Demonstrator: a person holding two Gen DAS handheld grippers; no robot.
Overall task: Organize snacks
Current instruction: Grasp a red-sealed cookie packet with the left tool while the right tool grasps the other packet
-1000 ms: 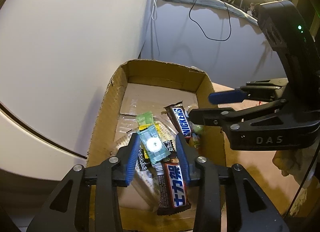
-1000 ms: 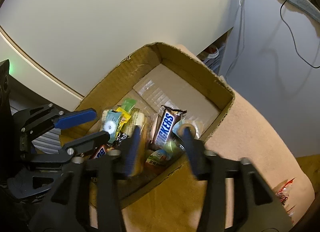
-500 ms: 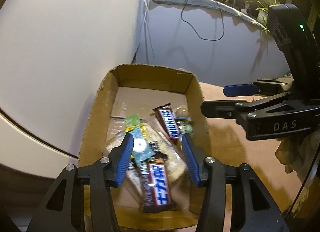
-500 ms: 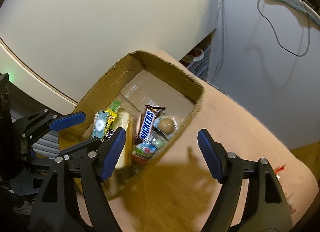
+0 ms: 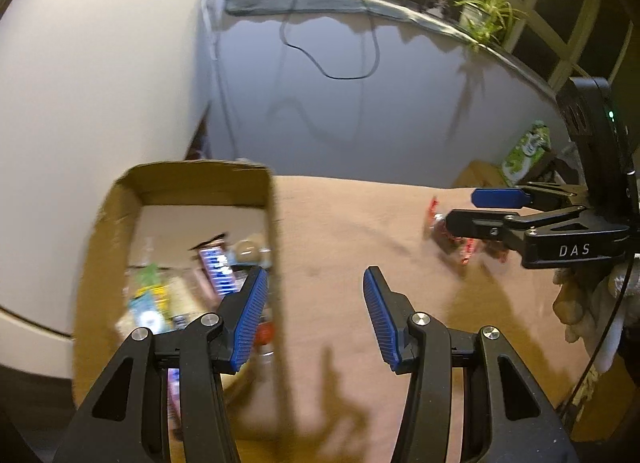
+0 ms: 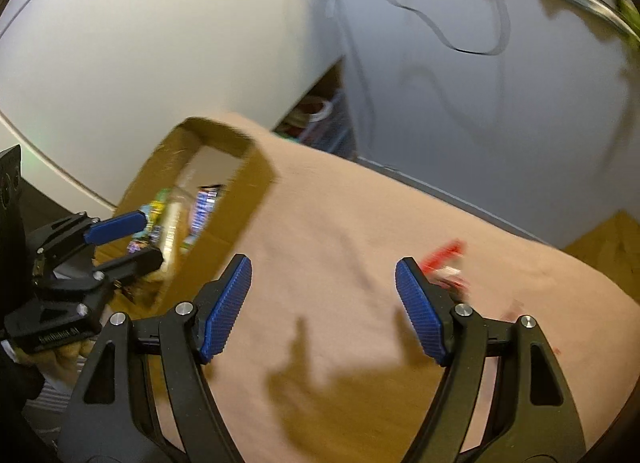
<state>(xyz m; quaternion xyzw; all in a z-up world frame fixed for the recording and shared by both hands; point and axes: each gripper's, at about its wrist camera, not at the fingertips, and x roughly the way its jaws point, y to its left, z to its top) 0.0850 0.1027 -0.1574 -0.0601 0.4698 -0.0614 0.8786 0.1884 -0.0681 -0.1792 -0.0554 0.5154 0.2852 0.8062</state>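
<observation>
In the open brown cardboard box [image 5: 276,247] at the table's left edge lie blurred wrapped snacks, a blue candy bar [image 5: 218,269] among them. Red-wrapped snacks [image 6: 446,263] sit apart on the tan tablecloth [image 5: 352,231], just beside the right gripper [image 6: 322,307], spread wide and empty. The left gripper [image 5: 314,319], also released and empty, straddles the box's right wall.
</observation>
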